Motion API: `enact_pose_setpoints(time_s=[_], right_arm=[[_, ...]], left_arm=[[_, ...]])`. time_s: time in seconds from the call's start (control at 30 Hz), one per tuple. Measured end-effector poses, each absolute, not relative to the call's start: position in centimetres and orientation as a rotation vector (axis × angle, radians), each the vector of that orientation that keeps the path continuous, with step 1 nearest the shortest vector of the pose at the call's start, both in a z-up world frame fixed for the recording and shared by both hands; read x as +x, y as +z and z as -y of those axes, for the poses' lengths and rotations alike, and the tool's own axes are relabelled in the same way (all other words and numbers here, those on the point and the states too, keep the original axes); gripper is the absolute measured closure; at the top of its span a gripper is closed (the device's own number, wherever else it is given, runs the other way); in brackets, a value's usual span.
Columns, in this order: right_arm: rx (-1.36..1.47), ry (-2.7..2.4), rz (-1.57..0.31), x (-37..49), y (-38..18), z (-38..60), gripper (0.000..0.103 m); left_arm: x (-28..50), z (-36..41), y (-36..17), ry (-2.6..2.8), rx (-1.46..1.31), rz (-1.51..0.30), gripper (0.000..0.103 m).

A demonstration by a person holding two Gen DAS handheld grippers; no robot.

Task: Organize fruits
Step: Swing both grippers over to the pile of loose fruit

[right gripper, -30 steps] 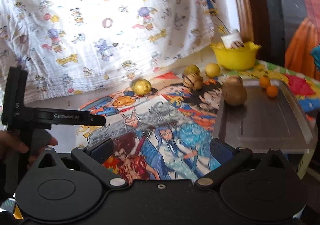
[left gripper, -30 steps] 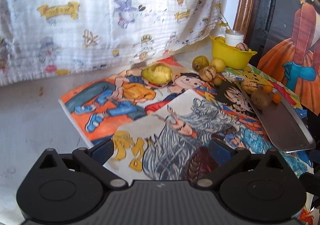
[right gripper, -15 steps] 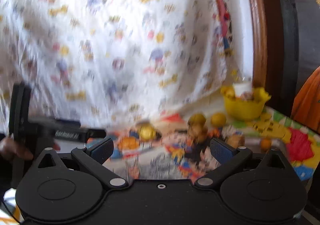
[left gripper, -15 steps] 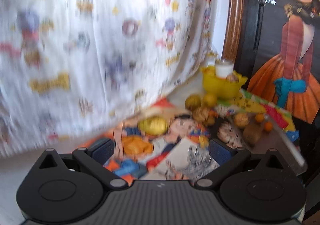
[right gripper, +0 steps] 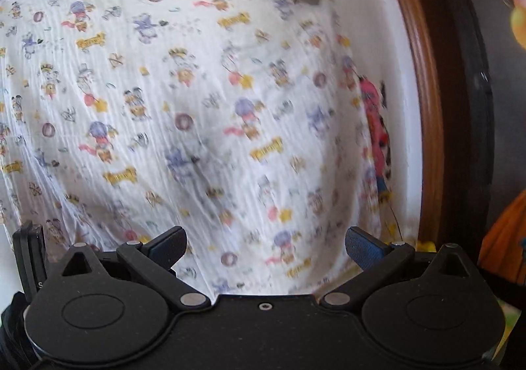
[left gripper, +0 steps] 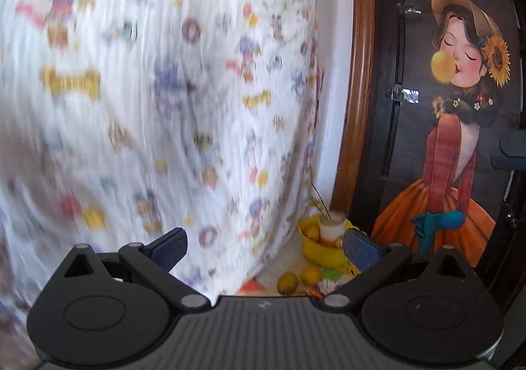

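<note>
Left gripper [left gripper: 264, 246] wide open, nothing in it, pointing at a white cartoon cloth [left gripper: 157, 100], yellow bowl [left gripper: 320, 253] with fruit just past its right finger, two round yellow fruits [left gripper: 299, 279] on the table before the bowl, right gripper [right gripper: 264, 246] wide open too, empty, facing the same cloth [right gripper: 203, 113], bowl nearly hidden there.

Only a few fruits show, low in the left wrist view. A yellow bowl [left gripper: 320, 256] stands in the far corner, upright, and holds a yellow fruit [left gripper: 312, 232] at its left side. Another small thing lies at the bowl's right side, too hidden to tell. In front of the bowl, two round fruits rest just beside each other: a dull yellow-green one [left gripper: 288, 283] to the left and a bright yellow one [left gripper: 311, 274] to the right.
</note>
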State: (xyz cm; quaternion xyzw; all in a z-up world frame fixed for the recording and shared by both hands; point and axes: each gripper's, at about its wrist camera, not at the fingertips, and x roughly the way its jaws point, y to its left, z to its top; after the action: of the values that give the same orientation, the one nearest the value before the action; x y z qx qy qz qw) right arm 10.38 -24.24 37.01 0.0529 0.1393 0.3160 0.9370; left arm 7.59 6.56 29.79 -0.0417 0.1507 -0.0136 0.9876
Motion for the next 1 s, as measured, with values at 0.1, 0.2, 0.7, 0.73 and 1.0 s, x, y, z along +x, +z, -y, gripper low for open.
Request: enact_pose_setpoints(time_s=[0.1, 0.2, 0.7, 0.73, 1.0], right_arm=[[0.077, 0.629, -0.262, 11.8, 38.4, 23.2, 0.000], [0.094, 0.628, -0.247, 14.4, 38.2, 22.5, 0.000], [0.215, 0.704, -0.311, 27.4, 23.4, 21.2, 0.000], [0.203, 0.706, -0.322, 28.1, 22.5, 21.1, 0.000], [0.140, 0.719, -0.451, 32.9, 15.5, 20.1, 0.000]], left_arm=[[8.8, -6.8, 30.9, -0.005, -0.077, -0.304, 0.000], [10.2, -7.4, 30.6, 0.006, -0.087, -0.316, 0.000], [17.5, -6.3, 17.3, -0.024, -0.043, -0.383, 0.000], [17.9, -6.2, 16.5, -0.030, -0.041, -0.392, 0.000], [21.3, -5.3, 10.0, -0.056, -0.051, -0.481, 0.000]])
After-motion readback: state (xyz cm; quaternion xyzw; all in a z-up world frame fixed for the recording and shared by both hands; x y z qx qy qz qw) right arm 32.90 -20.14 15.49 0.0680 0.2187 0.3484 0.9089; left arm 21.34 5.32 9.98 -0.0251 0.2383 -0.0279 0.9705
